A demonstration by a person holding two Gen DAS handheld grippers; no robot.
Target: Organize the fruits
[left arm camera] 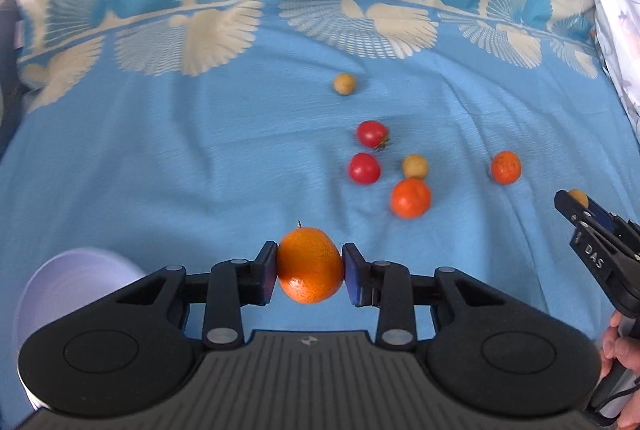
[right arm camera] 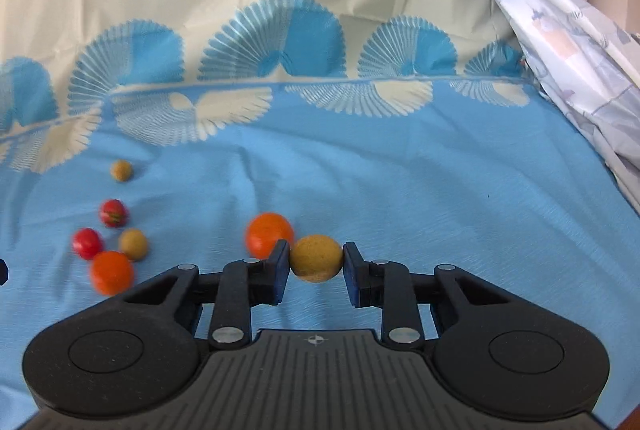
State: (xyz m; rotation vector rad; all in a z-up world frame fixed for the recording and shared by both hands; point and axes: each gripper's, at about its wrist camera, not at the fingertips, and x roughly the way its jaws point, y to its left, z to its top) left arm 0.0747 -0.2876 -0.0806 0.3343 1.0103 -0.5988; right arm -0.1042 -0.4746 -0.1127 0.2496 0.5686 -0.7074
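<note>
Gripping a tangerine (left arm camera: pixel 310 264) in my left gripper (left arm camera: pixel 310 274) and a longan (right arm camera: pixel 316 258) in my right gripper (right arm camera: pixel 316 264); six fruits still lie loose on the bedsheet (left arm camera: pixel 160 169).

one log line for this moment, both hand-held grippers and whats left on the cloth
left hand-held gripper: shut on orange | right hand-held gripper: shut on tan fruit | blue cloth: loose fruits remain

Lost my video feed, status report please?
Left gripper shut on orange. Right gripper shut on yellow-brown fruit. Six fruits loose on blue cloth. Nothing in the way.
</note>
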